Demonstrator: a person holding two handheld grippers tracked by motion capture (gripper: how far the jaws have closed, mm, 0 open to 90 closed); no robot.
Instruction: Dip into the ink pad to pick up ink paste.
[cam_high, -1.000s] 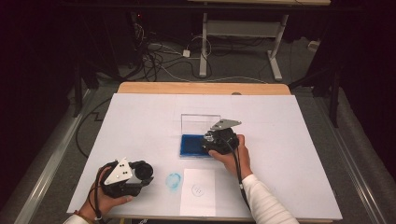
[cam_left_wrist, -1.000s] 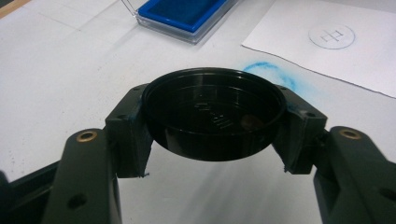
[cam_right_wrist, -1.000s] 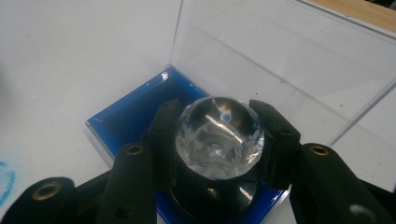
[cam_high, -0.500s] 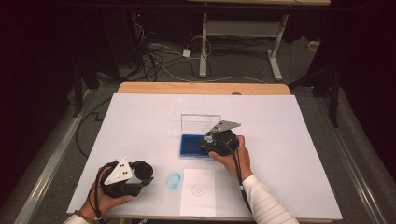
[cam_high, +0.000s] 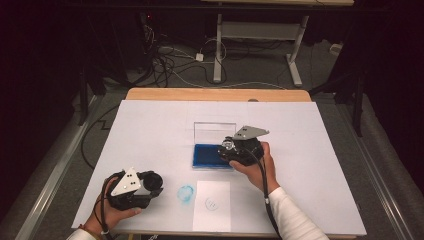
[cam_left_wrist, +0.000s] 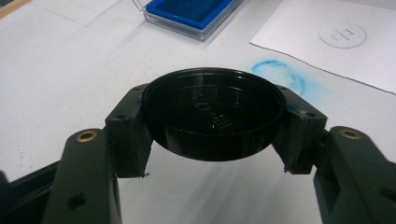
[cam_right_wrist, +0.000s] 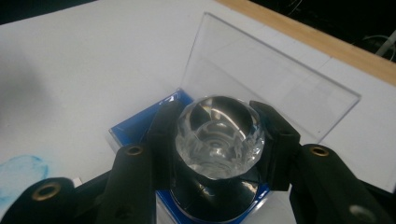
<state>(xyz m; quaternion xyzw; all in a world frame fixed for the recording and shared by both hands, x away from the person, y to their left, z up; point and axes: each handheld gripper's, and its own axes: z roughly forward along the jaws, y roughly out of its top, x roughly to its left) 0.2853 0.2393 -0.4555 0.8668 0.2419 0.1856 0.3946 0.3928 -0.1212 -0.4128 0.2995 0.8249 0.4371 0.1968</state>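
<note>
We see the right gripper (cam_right_wrist: 219, 140) clamped on a stamp (cam_right_wrist: 219, 137) with a faceted clear knob, glassy and round. It stands upright, its long axis vertical, over the blue ink pad (cam_high: 207, 155) in a clear hinged case (cam_right_wrist: 261, 70) whose lid stands up. The stamp's base hides under the knob. Our left gripper (cam_left_wrist: 212, 119) grips a glossy black round cap (cam_left_wrist: 212, 109), hollow side up, near a blue smudge (cam_high: 186, 193) and a paper sheet (cam_high: 212, 205).
</note>
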